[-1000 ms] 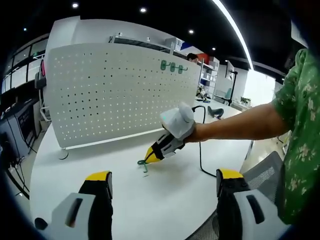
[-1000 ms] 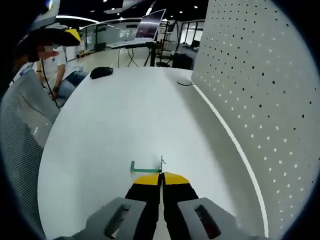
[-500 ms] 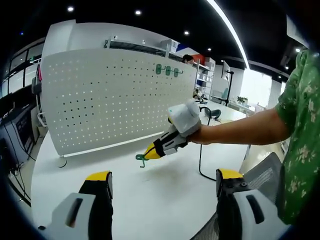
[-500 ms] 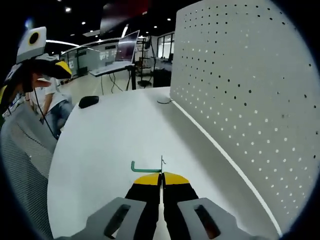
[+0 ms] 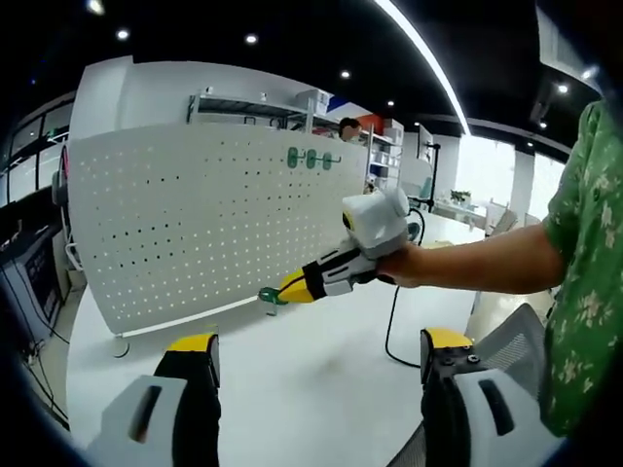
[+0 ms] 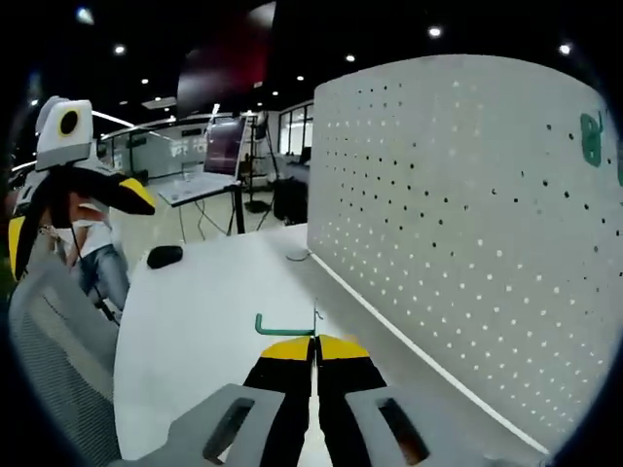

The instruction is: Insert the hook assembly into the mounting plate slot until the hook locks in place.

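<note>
Right gripper view: hook [image 6: 282, 324] between closed jaws (tips).

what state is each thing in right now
right tool: shut on the green hook, held up off the table
green hook: gripped, not yet in the pegboard
left tool: open, holding nothing
pegboard: upright on the white table
mounted green hooks: already hanging near the pegboard's top edge

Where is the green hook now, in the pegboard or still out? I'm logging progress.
Out. The right gripper is shut on the green hook, holding it in the air short of the pegboard, not touching its holes.
</note>
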The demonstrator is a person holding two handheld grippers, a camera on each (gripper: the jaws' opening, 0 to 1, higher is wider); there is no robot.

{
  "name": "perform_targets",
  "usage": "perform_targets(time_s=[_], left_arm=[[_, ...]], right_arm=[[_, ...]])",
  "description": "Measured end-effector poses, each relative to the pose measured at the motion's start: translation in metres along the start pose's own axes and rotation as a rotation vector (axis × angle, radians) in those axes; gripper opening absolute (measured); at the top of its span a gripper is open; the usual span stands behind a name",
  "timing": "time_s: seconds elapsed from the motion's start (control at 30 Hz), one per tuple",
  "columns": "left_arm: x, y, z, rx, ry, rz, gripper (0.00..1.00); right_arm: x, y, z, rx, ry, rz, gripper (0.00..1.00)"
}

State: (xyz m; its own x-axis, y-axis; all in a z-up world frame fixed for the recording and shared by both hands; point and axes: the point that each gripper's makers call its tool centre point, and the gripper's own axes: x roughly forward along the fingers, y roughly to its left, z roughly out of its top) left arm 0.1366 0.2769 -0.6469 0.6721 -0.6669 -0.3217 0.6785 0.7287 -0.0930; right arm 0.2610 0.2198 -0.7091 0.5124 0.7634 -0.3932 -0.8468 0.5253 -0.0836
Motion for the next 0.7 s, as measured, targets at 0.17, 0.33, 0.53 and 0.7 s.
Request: perform_targets(time_s=[0.17, 0.33, 0.53, 0.7], left_arm=[[-0.001, 0.0, 0.015, 0.021, -0.031, -0.009, 0.86], [-0.001, 0.0, 0.033, 0.045, -0.069, -0.017, 0.85], [-0.002, 0.0, 0.058, 0.076, -0.12, -0.028, 0.84], [-0.005, 0.002, 0.077, 0.094, -0.16, -0.028, 0.83]], right_arm=[[-0.016, -0.002, 0.026, 0.004, -0.068, -0.04, 0.0], [-0.034, -0.003, 0.046, 0.031, -0.132, -0.077, 0.0], [-0.052, -0.002, 0.068, 0.061, -0.209, -0.111, 0.0], [-0.069, 0.001, 0.091, 0.088, -0.286, -0.127, 0.0]])
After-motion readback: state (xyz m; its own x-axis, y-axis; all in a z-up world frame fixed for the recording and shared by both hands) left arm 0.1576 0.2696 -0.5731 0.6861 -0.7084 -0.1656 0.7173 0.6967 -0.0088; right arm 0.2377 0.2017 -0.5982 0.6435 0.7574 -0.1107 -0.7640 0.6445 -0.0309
